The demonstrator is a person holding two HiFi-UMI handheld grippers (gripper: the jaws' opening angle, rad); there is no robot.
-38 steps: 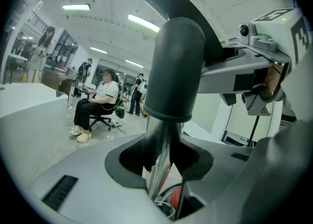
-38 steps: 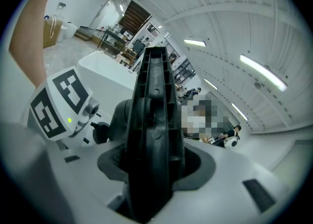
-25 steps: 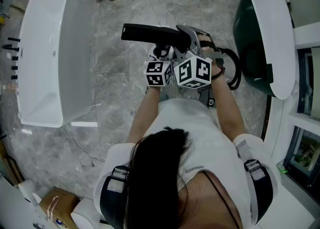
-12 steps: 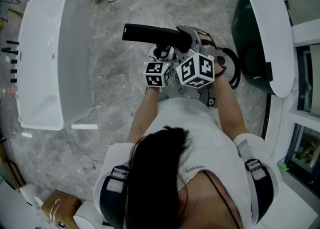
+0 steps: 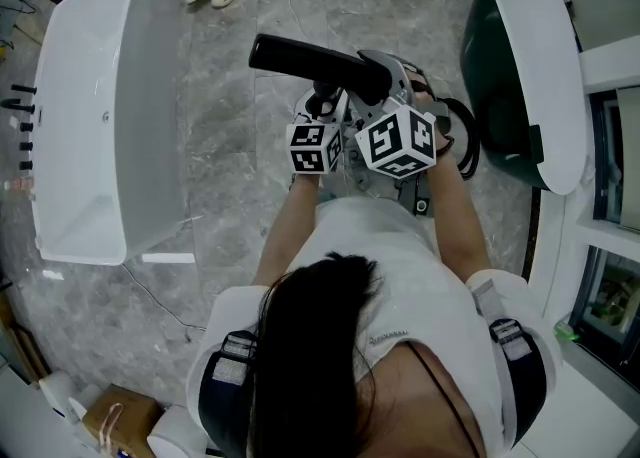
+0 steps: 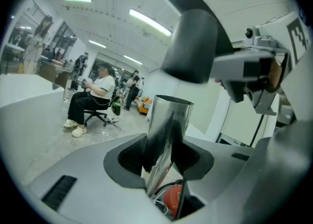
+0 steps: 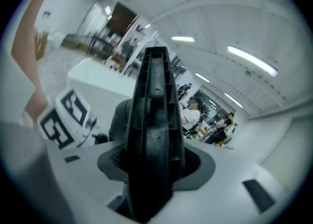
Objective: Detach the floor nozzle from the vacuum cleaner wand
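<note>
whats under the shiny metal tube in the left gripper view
Below the metal tube, held in the left gripper, part of a red-orange thing with thin wires shows through the gap. The jaws cover the rest, so what it is is unclear.

Perhaps a white tub [image 5: 150, 96], marble floor [image 5: 232, 96]

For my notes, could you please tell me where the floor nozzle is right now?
Head view, upper centre: the black floor nozzle is held in the right gripper, next to the left gripper holding the metal wand.
</note>
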